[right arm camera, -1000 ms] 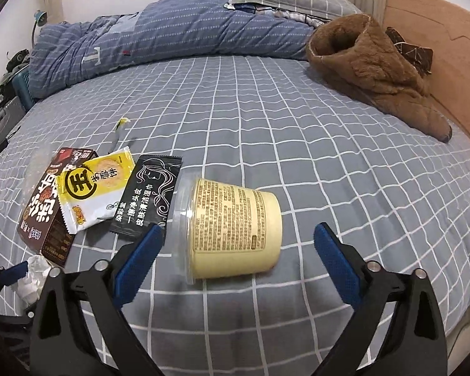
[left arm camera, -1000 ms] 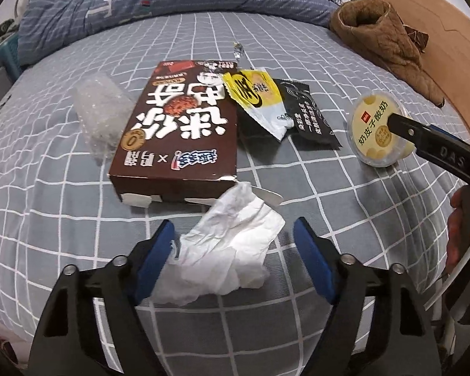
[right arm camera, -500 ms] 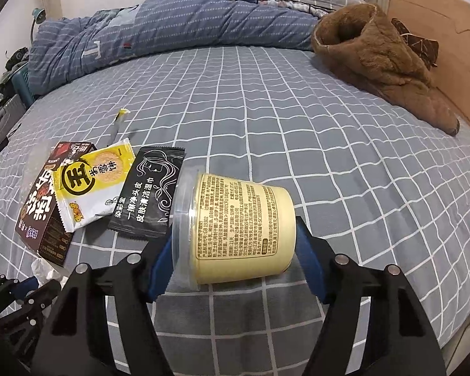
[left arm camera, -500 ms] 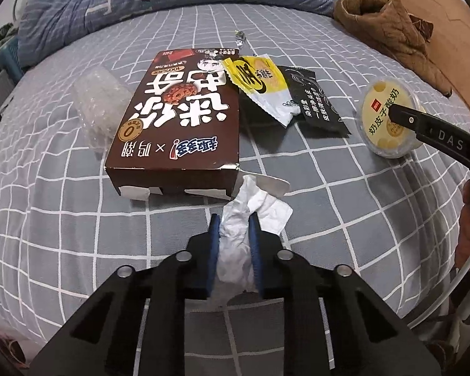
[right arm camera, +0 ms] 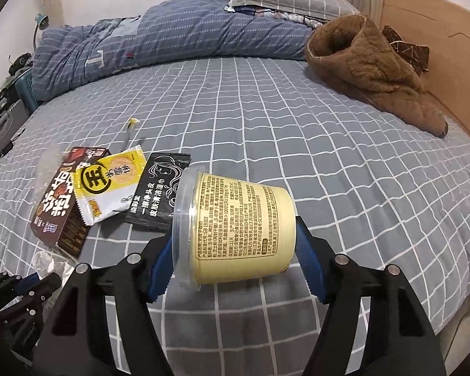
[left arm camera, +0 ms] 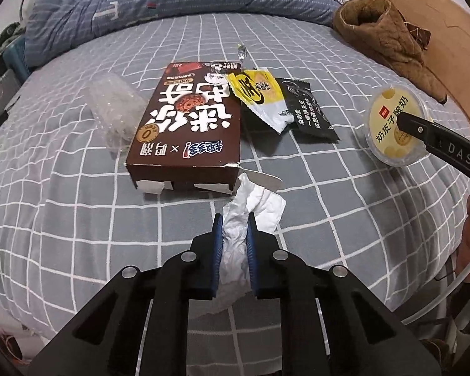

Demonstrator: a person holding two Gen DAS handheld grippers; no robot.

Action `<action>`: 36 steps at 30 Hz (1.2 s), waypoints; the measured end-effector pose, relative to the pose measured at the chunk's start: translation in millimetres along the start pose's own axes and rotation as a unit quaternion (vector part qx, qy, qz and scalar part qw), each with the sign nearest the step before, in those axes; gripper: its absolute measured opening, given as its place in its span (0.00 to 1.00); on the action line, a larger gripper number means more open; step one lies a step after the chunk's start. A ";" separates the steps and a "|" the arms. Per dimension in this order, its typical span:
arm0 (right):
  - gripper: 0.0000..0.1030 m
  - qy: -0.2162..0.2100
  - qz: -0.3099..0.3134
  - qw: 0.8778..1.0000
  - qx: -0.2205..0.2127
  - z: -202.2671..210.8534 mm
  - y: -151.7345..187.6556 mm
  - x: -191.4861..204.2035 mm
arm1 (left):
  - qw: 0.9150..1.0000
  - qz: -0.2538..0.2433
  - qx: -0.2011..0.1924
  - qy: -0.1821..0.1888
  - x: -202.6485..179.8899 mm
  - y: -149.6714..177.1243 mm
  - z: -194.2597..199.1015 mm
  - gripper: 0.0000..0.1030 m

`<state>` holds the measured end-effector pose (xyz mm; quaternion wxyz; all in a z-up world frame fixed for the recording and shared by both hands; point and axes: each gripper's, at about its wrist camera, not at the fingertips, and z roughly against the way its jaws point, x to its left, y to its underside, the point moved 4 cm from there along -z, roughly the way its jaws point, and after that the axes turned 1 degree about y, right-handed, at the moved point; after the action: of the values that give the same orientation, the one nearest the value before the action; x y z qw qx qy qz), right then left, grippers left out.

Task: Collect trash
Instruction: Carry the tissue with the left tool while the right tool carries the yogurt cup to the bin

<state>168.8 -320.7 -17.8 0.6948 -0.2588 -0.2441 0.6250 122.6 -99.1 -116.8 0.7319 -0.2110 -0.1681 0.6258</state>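
White crumpled paper, a tissue (left arm camera: 235, 238), sits pinched between the blue pads of the left gripper (left arm camera: 234, 224) in the left wrist view, its loose end fanning out toward the torn near end of the brown cardboard snack box (left arm camera: 188, 125). The box lies flat on the grey checked bedsheet (left arm camera: 62, 219). A clear crinkled plastic tray (left arm camera: 116, 109) touches its left side; a yellow and white snack wrapper (left arm camera: 260, 94) overlaps its far right corner and the black sachet (left arm camera: 310, 112) beside it. At the right, the round yellow yogurt cup (left arm camera: 394, 125) shows its lid, one black finger of the other tool across it. Bare sheet lies open to the left and in front of the box.

From the right wrist view, the right gripper (right arm camera: 232, 250) has its blue pads pressed against both ends of the yogurt cup, which lies sideways with its clear lid rim pointing left, close to the black sachet's edge. The box and wrapper sit further left, the tissue at the lower left corner. Beyond the cup the sheet runs clear to a brown fleece garment (right arm camera: 369, 72) by the wooden headboard (right arm camera: 438, 40) and a rumpled blue striped duvet (right arm camera: 156, 40) along the far edge.
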 end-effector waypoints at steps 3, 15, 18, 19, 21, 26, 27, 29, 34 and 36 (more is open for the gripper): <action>0.64 0.000 -0.002 1.000 -0.002 9.7 2.1 1.3 | 1.000 0.001 -0.003 0.003 0.7 1.6 7.7 0.13; 0.64 0.000 0.000 1.000 -0.007 44.3 18.9 8.2 | 1.000 0.012 -0.013 0.017 0.6 9.7 36.1 0.13; 0.64 0.001 0.001 1.000 -0.008 52.2 23.5 9.8 | 1.000 0.013 -0.019 0.016 0.4 11.8 43.5 0.13; 0.64 0.000 0.001 1.000 -0.008 55.9 25.7 10.8 | 1.000 0.011 -0.023 0.012 -0.1 12.5 46.6 0.13; 0.64 0.000 0.001 1.000 -0.009 61.4 28.8 11.9 | 1.000 0.010 -0.026 0.008 -0.4 13.7 51.5 0.13; 0.64 -0.003 0.000 1.000 -0.011 76.9 39.4 15.3 | 0.999 0.012 -0.028 0.008 1.1 19.0 62.1 0.13; 0.64 -0.004 0.001 1.000 -0.010 79.0 41.5 16.1 | 0.999 0.014 -0.029 0.010 1.3 20.5 64.9 0.13; 0.64 -0.005 0.003 1.000 -0.009 84.8 46.9 18.0 | 0.999 0.014 -0.032 0.011 1.6 23.0 69.9 0.13; 0.64 -0.006 0.003 1.000 -0.010 99.9 59.6 22.6 | 0.999 0.015 -0.036 0.015 1.3 30.9 81.5 0.13; 0.64 -0.007 0.004 1.000 -0.010 104.4 63.0 24.5 | 0.999 0.014 -0.036 0.014 1.1 34.1 85.9 0.13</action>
<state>55.3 -285.2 18.7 0.6878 -0.2629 -0.2541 0.6271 50.1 -85.2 -61.2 0.7171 -0.2488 -0.1771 0.6265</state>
